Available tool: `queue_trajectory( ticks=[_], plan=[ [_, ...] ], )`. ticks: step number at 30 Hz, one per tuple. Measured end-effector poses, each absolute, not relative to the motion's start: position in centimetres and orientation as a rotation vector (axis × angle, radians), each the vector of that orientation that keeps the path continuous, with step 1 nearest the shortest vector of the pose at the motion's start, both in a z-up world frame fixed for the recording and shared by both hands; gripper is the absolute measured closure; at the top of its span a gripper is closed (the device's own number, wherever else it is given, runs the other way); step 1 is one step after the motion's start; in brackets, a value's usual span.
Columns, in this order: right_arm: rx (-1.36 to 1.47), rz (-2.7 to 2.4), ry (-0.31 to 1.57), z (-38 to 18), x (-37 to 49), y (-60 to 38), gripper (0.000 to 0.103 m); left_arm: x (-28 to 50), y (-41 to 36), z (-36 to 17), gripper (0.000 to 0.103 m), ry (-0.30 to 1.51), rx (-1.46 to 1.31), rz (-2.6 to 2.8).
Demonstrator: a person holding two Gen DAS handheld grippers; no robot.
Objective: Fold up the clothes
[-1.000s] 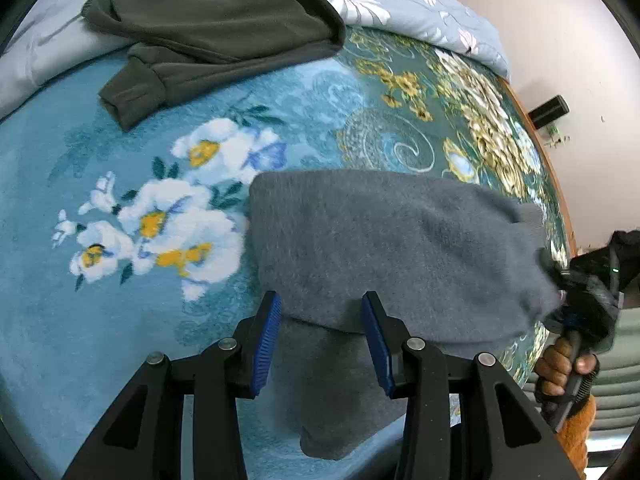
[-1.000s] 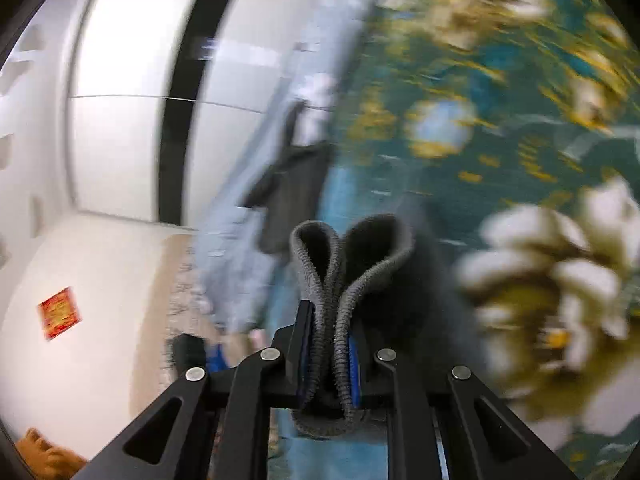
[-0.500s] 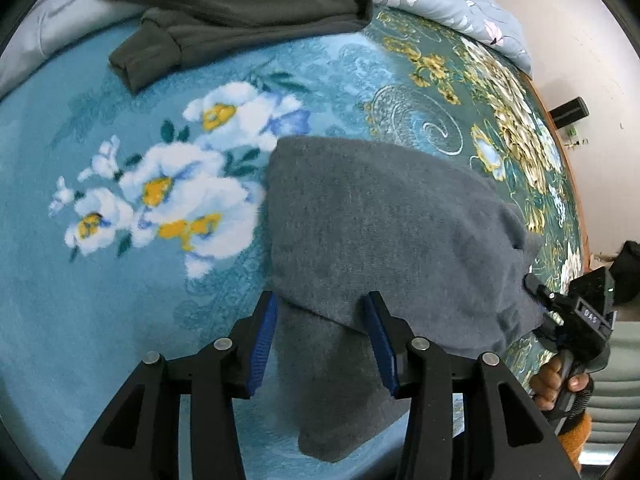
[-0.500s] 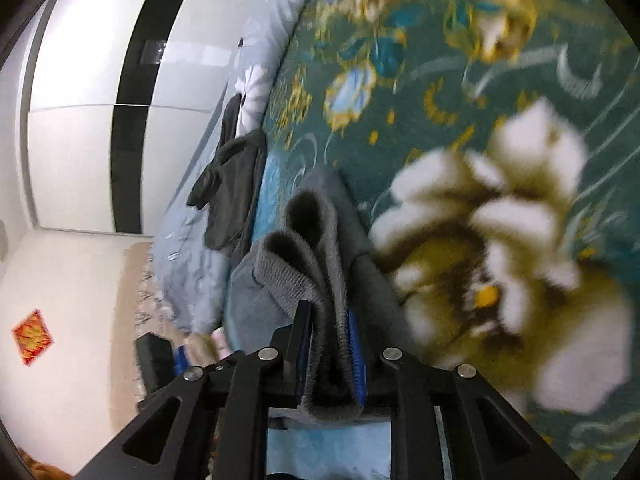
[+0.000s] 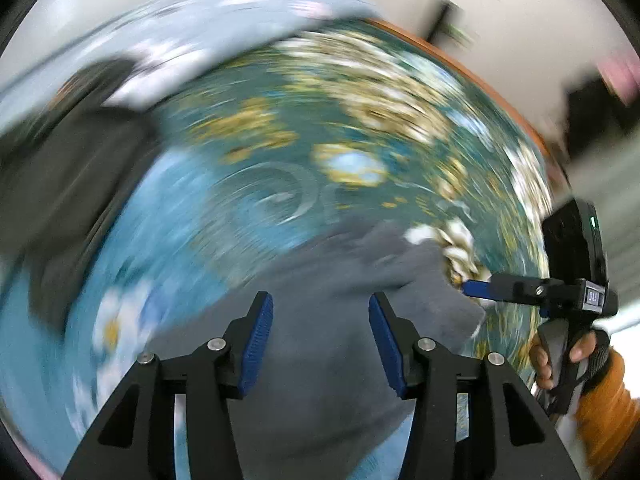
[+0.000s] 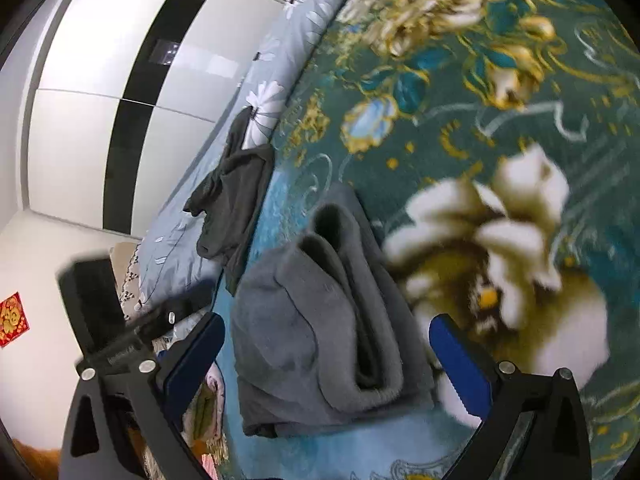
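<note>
Clothes: floral bedspread (image 6: 500, 80) carries all. Dark green garment (image 6: 236, 184) lies crumpled near pillow edge of bedspread. Grey sweater (image 6: 320, 332) sits folded in layers near bedspread's front edge. Right gripper (image 6: 326, 364) gapes wide around fold; left gripper (image 5: 320, 340) wide above it. Risk: loose layers slump, or passing finger snags knit.
</note>
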State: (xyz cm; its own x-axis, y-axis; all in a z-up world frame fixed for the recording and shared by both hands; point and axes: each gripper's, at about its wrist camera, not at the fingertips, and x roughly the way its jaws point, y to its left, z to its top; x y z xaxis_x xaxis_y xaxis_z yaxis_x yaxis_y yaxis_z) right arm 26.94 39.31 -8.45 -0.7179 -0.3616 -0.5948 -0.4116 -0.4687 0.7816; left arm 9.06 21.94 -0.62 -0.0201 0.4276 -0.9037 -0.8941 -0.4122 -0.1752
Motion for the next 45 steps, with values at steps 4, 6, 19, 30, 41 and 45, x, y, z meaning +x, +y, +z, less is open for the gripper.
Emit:
queue_trajectory(
  ticks=[4,6,19,30,41,45],
  plan=[
    [-1.163,2.377,1.604,-9.2,28.2,39.2,0.000,11.6,26.8,-2.4,0.052,0.843,-1.085,1.425],
    [-1.164,2.366,1.613,-9.6,28.6,39.1,0.000,12.6,28.0,-3.6,0.052,0.969,-1.033,1.349],
    [-1.127,2.453,1.566,-8.7,28.4,38.0,0.000,11.3,28.4,-3.5,0.095,0.885,-0.972,1.343],
    [-1.130,2.510,1.476,-7.7,28.4,36.8,0.000,10.1,30.2,-5.8,0.094,0.897,-1.036,1.429],
    [-1.104,2.640,1.426,-5.7,28.2,35.8,0.000,9.5,21.9,-0.6,0.071,0.560,-1.175,1.588],
    [-1.129,2.777,1.423,-4.4,26.6,34.6,0.000,11.7,16.1,-1.1,0.068,0.474,-1.260,1.583]
  ],
)
